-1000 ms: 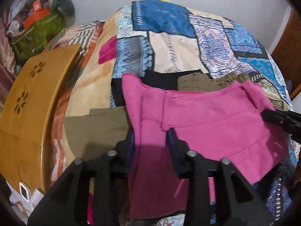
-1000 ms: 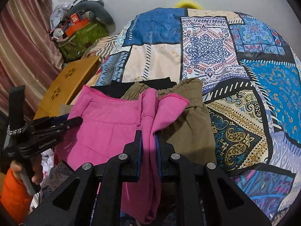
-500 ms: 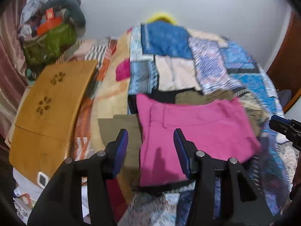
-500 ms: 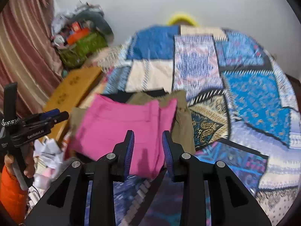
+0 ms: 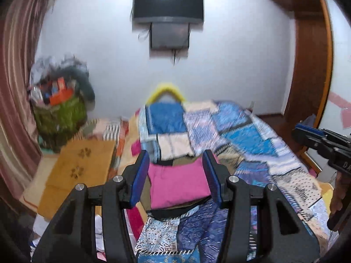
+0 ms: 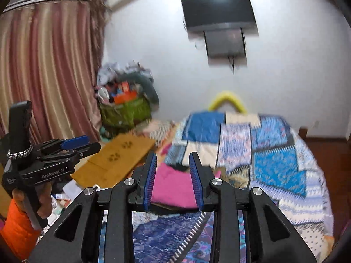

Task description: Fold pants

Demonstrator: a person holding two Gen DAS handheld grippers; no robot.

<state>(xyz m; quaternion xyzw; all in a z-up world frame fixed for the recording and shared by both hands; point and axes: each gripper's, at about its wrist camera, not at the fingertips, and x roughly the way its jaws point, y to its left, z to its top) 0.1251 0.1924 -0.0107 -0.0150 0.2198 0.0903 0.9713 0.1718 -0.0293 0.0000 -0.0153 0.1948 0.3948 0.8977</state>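
Both claws hang apart over the bed, holding nothing: the left claw gapes moderately, the right claw stands narrower. Below them, the folded pink pants lie flat on the patchwork bedspread, atop olive and black garments.

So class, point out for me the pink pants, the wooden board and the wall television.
pink pants (image 5: 177, 182), left wrist view, middle of the folded top.
wooden board (image 6: 122, 153), right wrist view, its flat top.
television (image 5: 167, 4), left wrist view, screen centre.
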